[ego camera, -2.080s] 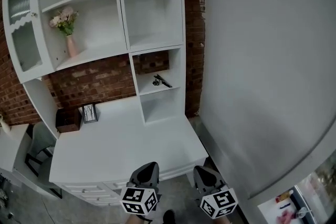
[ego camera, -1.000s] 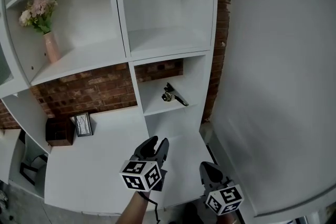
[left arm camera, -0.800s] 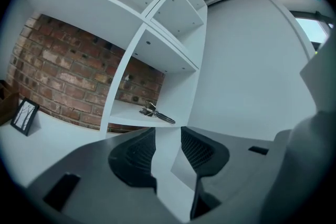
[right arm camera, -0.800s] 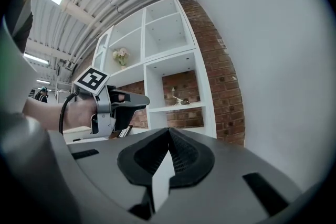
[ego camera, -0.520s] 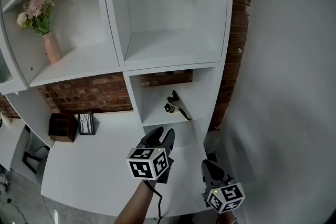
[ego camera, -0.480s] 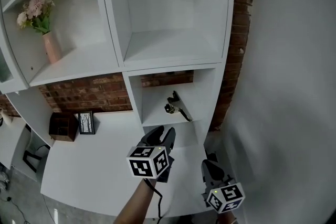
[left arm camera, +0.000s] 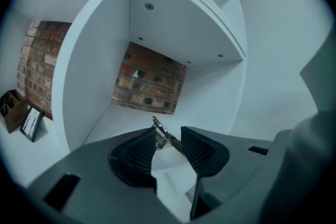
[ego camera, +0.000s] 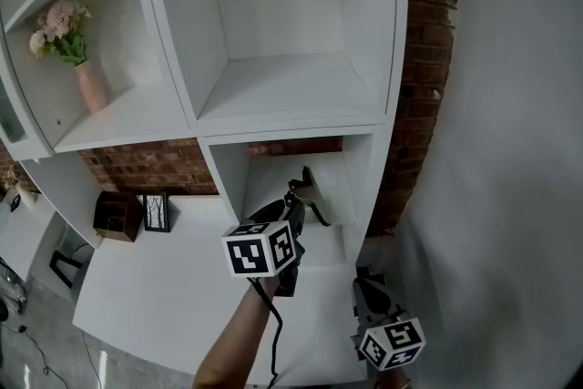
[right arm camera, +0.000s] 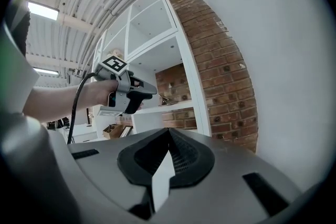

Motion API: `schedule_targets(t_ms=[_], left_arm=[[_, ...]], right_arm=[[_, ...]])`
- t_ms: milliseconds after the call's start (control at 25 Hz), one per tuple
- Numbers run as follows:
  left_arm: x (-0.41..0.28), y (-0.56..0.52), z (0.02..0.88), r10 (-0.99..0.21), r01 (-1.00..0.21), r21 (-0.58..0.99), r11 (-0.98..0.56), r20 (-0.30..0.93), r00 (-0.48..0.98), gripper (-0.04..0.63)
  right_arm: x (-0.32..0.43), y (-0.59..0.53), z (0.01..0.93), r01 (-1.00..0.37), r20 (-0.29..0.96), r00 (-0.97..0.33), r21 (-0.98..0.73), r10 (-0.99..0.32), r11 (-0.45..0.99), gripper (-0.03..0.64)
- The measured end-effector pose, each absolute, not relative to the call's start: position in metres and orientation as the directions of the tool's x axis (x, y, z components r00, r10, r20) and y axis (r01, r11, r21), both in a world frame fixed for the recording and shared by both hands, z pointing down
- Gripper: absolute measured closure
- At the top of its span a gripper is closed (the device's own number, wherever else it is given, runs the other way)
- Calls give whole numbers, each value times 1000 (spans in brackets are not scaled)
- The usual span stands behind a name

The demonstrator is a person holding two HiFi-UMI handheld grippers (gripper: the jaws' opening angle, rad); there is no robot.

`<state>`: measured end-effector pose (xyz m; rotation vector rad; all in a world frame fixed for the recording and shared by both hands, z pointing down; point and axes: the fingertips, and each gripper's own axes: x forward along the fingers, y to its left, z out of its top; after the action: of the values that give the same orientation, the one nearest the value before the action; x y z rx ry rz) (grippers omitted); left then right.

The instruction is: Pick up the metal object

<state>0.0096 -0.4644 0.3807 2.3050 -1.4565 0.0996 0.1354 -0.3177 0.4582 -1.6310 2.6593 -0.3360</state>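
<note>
The metal object, a small brass-and-dark piece, lies on the floor of the small white cubby above the desk. My left gripper reaches up to the cubby's front and stands open. In the left gripper view the metal object shows in the gap by the tips of the left gripper, with no jaw closed on it. My right gripper hangs low beside the desk, shut and empty. The right gripper view shows the right gripper closed, with the left gripper and metal object further off.
A pink vase of flowers stands on a shelf at the left. A framed picture and a wooden box sit at the back of the white desk. A brick wall and a grey wall close off the right.
My left gripper has risen from over the desk to the cubby's mouth, close to the metal object. The view has come nearer the shelves. The right gripper stayed low.
</note>
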Motion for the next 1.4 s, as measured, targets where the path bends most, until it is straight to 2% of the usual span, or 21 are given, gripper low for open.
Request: schedule_targets(t_ms=[160,360,640,840,1400], left_arm=[[13,-484,387,-833,-870,369,-326,323,449,462],[12,-499,389,-828,-849,441,-292,327,455,462],[15,-513,393,-808,-862,441,-251,395,437,463],[15,-518,394,-795,-874,426,-235,433,425,500],[26,-513,379,-813,-806,526,-272,323,485,560]], right_arm=[[141,-326,461,-873,115,-473,-192,-874,447,612],[144,-333,462,-867,115,-484,-196,-867,458,612],[151,-338,465,-864,125,-489,-203,-863,460,612],[153,-341,466,-862,128,-492,-208,-861,462,612],[152,-338,466,-858,134,-499,-218,-856,465,612]])
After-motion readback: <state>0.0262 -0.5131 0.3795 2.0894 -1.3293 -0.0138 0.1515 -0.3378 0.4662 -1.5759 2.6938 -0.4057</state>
